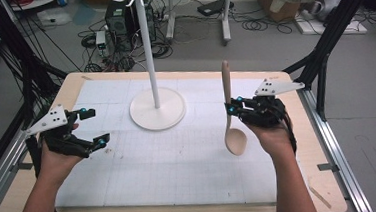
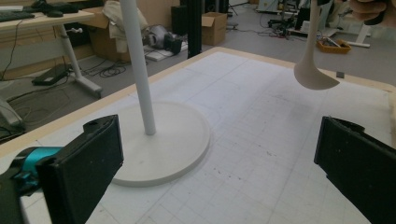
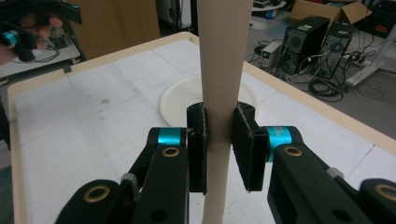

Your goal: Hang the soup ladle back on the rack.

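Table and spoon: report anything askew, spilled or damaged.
Nothing stands out. The right gripper holds the wooden spoon upright above the table, the white stand is upright, and the mat shows only faint scuff marks.

The worktop (image 1: 298, 128) is a pale wooden board with rounded corners, set on a frame of metal rails. A white gridded mat (image 1: 169, 157) covers most of it, leaving a bare wood margin all round, widest along the right side. The mat is scuffed, with small dark marks near its middle and left. Toward the far centre of the mat stands a white hook stand (image 1: 148, 48), its round flat base (image 1: 157, 109) resting fully on the mat and its pole rising upright. A thin wooden stick (image 1: 320, 197) lies on the bare wood at the near right corner.
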The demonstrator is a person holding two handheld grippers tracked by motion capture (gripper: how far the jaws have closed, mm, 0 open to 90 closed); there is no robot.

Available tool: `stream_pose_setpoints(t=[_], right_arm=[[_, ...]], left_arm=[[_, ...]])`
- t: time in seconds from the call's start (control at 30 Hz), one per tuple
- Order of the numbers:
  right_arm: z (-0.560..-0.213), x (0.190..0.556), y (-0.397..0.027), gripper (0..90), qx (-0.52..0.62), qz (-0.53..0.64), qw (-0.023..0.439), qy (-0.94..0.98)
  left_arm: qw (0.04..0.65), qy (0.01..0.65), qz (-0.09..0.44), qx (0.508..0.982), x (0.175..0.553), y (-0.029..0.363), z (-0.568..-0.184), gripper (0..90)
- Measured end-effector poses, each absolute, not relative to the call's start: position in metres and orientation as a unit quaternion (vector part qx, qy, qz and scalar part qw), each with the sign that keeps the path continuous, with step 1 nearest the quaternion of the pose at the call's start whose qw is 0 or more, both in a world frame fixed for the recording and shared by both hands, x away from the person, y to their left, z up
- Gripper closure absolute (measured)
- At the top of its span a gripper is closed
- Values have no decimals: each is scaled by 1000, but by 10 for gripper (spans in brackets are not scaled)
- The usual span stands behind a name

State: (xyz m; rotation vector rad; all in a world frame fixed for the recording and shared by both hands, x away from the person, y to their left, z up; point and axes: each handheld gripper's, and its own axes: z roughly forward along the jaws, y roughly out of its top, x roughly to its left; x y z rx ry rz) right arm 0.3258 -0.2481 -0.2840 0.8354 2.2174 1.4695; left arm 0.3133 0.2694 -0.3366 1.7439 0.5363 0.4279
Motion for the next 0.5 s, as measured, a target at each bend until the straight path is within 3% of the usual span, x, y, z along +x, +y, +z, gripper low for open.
stream_pose_setpoints(t=[0.5], right_arm=[[-236,380,-222,771,283,515,173,790]], left_arm=[[590,229,187,751,319,269,-337,17]])
